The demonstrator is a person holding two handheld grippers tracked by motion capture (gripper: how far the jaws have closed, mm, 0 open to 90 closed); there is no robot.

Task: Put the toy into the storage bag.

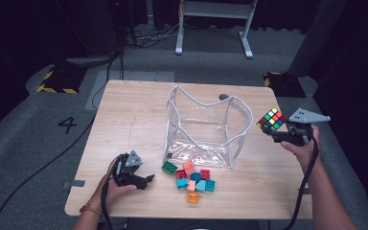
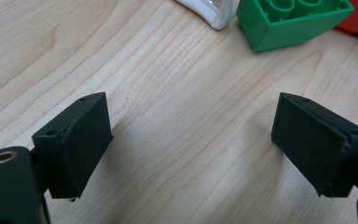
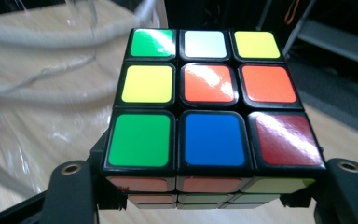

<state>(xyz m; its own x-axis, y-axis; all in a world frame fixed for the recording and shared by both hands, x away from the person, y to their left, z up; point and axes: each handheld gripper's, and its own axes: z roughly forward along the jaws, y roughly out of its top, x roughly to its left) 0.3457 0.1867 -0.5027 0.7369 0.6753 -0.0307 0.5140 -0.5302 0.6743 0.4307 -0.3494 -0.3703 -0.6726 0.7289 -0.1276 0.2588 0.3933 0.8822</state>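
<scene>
My right gripper is shut on a colour puzzle cube, held in the air just right of the clear plastic bag. In the right gripper view the cube sits between the two jaws, its top face towards the camera. My left gripper rests low on the table at the front left, open, with bare wood between its fingers. A green brick lies just beyond it, seen close in the left gripper view as the green brick.
A heap of several coloured bricks lies in front of the bag. The wooden table is bare on its left half. Cables, a yellow-black floor marker and a white frame lie on the floor beyond.
</scene>
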